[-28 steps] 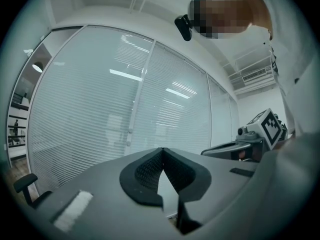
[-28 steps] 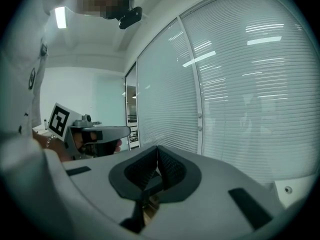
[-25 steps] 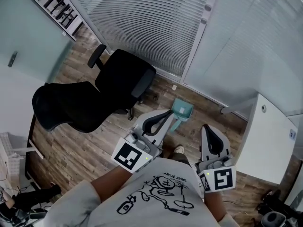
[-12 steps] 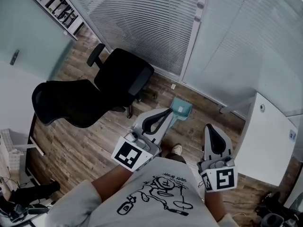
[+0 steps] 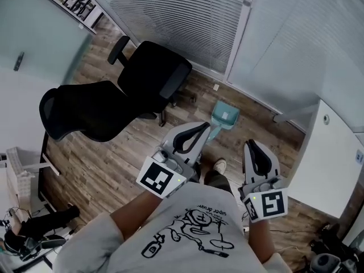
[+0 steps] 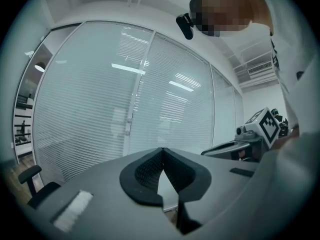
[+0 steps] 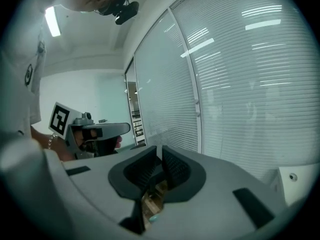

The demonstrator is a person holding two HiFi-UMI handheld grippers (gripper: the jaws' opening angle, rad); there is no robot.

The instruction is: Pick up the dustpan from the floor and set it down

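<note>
1. Dustpan (image 5: pixel 226 117) lies on the wooden floor (image 5: pixel 116 166) near the blinds (image 5: pixel 170 16), ahead of the person's shoe (image 5: pixel 219 165), and is not yet lifted.
2. Left gripper (image 5: pixel 205 127) has its jaws closed together, with nothing between them.
3. Right gripper (image 5: pixel 250 145) is closed too, and empty.
4. I judge the task barely begun: reaching down, grasping, lifting and setting down all remain.

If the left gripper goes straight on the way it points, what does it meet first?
Probably the glass wall with blinds: the left gripper points level, so it should pass over the dustpan. Depth is unclear.
</note>
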